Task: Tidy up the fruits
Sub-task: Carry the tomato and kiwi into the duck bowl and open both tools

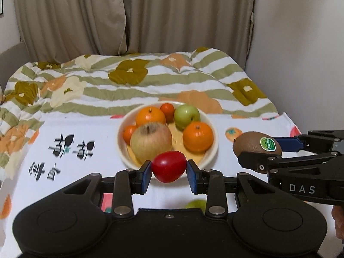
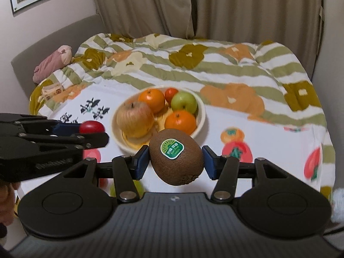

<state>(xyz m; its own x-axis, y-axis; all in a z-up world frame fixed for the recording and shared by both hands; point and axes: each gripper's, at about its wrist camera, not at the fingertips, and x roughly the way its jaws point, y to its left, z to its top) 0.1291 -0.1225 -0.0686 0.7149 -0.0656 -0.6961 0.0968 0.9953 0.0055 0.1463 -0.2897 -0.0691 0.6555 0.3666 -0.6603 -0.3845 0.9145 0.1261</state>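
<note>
Two grippers showing, one fruit in each. The left gripper (image 1: 169, 167) is pinching one small red tomato (image 1: 169, 166) between its blue pads, held just in front of the bowl's near rim in its own view. The right gripper (image 2: 175, 160) is clamping one brown kiwi (image 2: 176, 156) with a green sticker facing up; it is sitting to the right of the bowl in the left wrist view (image 1: 257, 145).

One cream bowl (image 1: 122, 129) is resting on a white printed cloth (image 1: 71, 172) spread over the bed. Inside it, six fruits counted: two large oranges, far left (image 1: 150, 116) and near right (image 1: 198, 136); two small mandarins, one at the left rim (image 1: 128, 133) and one at the far rim (image 1: 167, 109); one green apple (image 1: 186, 116) at the far right; one pale yellow-red apple (image 1: 151, 143) at the near left. The fruits are touching one another; a patch of bare bowl floor is showing between the pale apple and the near orange.

One green fruit (image 1: 196, 204) is lying on the cloth near the grippers, mostly hidden behind the left gripper body.

Edges: a wall is running close along the right of the bed. A striped floral quilt (image 1: 133, 79) is lying bunched beyond the bowl, with curtains (image 1: 129, 15) behind it. The cloth is lying bare left of the bowl and between the bowl and the right edge.
</note>
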